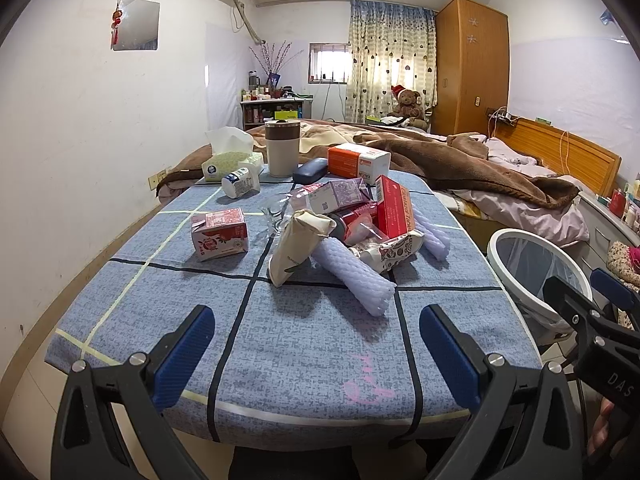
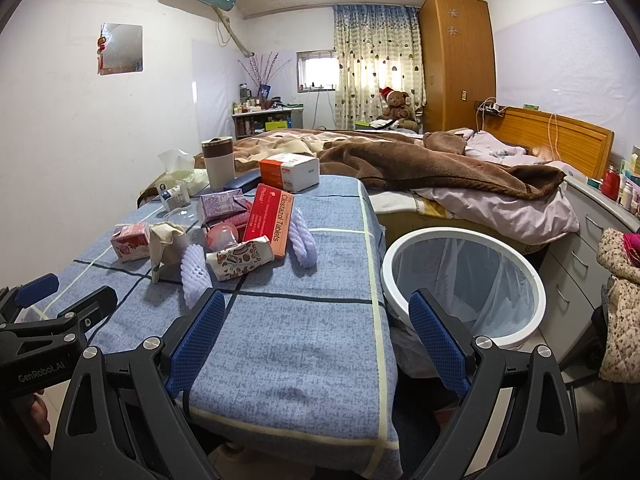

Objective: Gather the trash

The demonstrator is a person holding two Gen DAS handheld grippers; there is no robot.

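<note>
The left gripper (image 1: 316,344) hangs over the near edge of the worktop covered with a blue checked cloth (image 1: 304,344), its blue padded fingers (image 1: 184,356) wide apart and holding nothing. The right gripper (image 2: 316,332) is beside it, over the right corner of the worktop, and its fingers (image 2: 436,340) are also wide apart and empty.

The trash lies in a heap near the middle of the worktop: a crumpled beige paper bag (image 1: 298,246), a lilac foam net sleeve (image 1: 354,280), a red tablet box (image 2: 269,220) standing tilted against the heap, a patterned paper wrapper (image 2: 240,258) and a purple carton (image 1: 340,196). A small pink milk carton (image 1: 219,234) stands apart, to the left of the heap.

The round white bin with a clear plastic liner (image 2: 404,240) stands on the floor, just beside the right edge of the worktop.
</note>
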